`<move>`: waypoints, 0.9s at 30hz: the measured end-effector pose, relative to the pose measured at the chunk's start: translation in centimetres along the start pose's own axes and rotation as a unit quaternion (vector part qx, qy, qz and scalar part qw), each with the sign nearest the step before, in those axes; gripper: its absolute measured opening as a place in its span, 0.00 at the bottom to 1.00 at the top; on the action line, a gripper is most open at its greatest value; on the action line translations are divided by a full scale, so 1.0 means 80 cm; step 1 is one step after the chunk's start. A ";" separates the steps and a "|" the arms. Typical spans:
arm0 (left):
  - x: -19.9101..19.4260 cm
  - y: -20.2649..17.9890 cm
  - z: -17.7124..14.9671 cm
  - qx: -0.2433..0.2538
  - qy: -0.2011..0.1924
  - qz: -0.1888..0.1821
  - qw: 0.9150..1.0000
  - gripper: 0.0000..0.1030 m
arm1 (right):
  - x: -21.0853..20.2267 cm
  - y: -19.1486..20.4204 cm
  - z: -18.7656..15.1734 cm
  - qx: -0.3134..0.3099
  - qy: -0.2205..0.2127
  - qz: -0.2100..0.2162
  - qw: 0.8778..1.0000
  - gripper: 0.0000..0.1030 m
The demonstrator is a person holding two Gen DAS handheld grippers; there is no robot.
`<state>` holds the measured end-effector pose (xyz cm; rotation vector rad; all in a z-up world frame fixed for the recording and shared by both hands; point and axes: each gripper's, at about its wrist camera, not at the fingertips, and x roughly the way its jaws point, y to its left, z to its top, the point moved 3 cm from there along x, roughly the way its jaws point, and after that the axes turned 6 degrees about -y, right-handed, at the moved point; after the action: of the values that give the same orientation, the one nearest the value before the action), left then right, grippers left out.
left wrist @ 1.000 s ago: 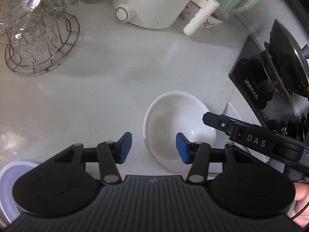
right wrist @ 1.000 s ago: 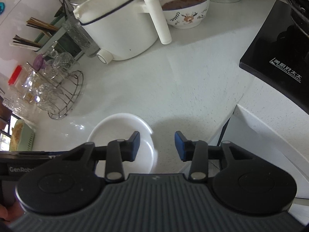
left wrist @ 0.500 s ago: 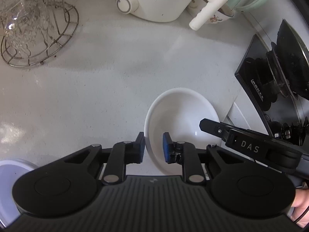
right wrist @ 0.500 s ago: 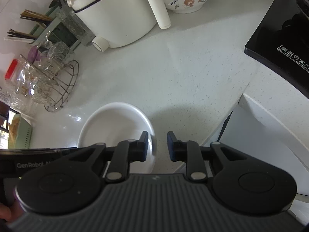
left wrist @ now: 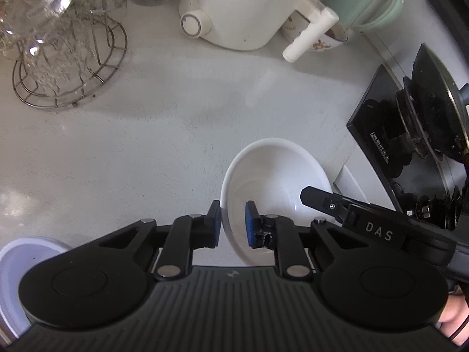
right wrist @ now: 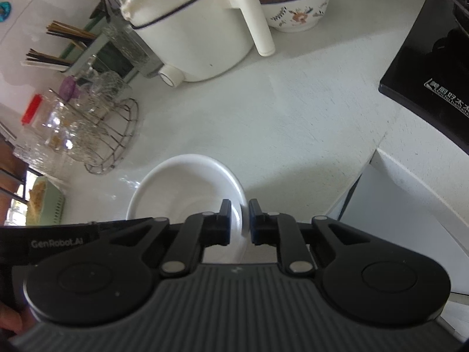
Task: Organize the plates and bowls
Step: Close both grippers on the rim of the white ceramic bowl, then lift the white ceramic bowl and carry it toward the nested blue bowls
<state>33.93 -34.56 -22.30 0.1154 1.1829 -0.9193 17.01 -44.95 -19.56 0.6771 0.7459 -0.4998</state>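
Now both claws (left wrist: 233,224) (right wrist: 239,223) pinch the bowl (left wrist: 275,170) rim.

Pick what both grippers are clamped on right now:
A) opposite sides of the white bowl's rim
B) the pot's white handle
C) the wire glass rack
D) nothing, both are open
A: the left gripper pinches one side of the white bowl rim, and the right gripper pinches the other side.

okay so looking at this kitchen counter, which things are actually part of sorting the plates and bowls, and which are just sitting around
Part of the job:
- white bowl, its rim pinched on opposite sides by both grippers
- left hand-held gripper
- right hand-held gripper

Just lying about:
- white pot
- patterned bowl of food
- wire rack of glasses
- black stove
- chopsticks
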 end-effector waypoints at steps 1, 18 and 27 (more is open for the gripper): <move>-0.005 -0.001 0.001 0.001 -0.004 -0.002 1.000 0.19 | -0.003 0.002 0.001 0.000 -0.004 0.002 1.000 0.15; -0.100 0.011 0.000 -0.024 -0.057 0.003 0.998 0.19 | -0.065 0.054 0.007 0.004 -0.045 0.050 0.998 0.17; -0.140 0.029 -0.013 -0.036 -0.071 0.009 0.997 0.20 | -0.082 0.083 -0.001 -0.004 -0.052 0.069 0.996 0.17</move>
<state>33.86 -26.34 -14.33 0.0027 1.0788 -0.8547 16.96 -39.17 -12.19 0.6855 0.5980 -0.4030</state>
